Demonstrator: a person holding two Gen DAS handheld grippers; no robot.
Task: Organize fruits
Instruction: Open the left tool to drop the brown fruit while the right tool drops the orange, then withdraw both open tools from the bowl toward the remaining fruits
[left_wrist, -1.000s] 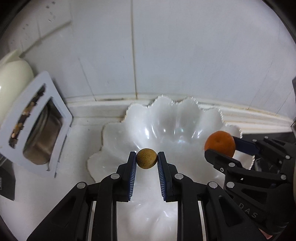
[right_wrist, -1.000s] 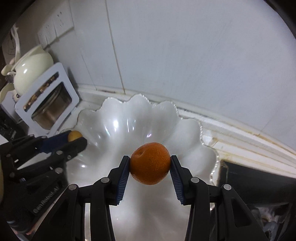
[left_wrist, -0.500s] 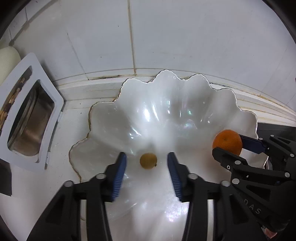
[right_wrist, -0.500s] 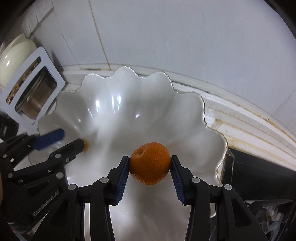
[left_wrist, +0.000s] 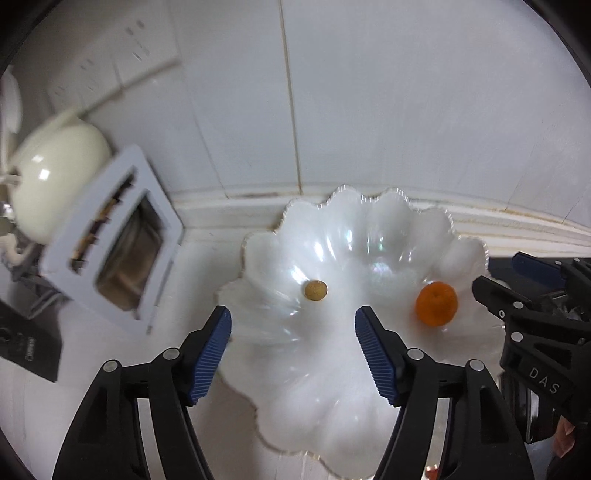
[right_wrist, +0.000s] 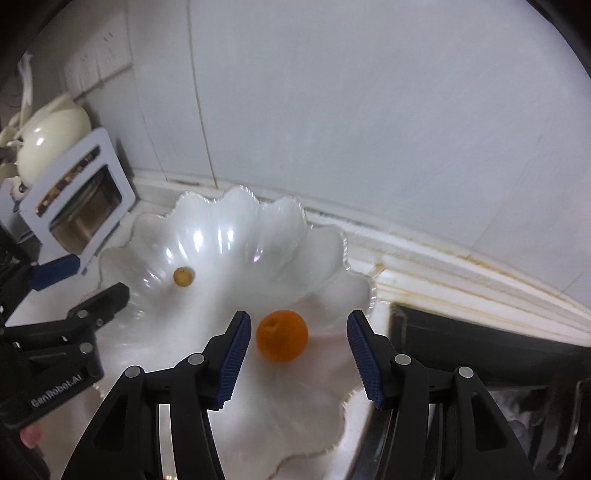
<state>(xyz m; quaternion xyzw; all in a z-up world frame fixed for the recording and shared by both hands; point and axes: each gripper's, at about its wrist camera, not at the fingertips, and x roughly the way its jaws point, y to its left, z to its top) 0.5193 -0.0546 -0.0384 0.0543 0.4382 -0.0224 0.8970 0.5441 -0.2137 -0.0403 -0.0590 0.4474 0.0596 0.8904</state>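
Left wrist view: the left gripper (left_wrist: 293, 350) hangs with jaws spread and empty over the scalloped dish (left_wrist: 369, 206), the small brown fruit (left_wrist: 315, 290) lying inside. Right wrist view: the right gripper (right_wrist: 297, 356), jaws wide, sits over the orange (right_wrist: 282, 340) in the dish; placing looks finished, next fetch more fruit

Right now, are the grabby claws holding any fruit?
No. Both grippers are open and hold nothing. The orange and the small yellow-brown fruit lie loose in the white scalloped bowl.
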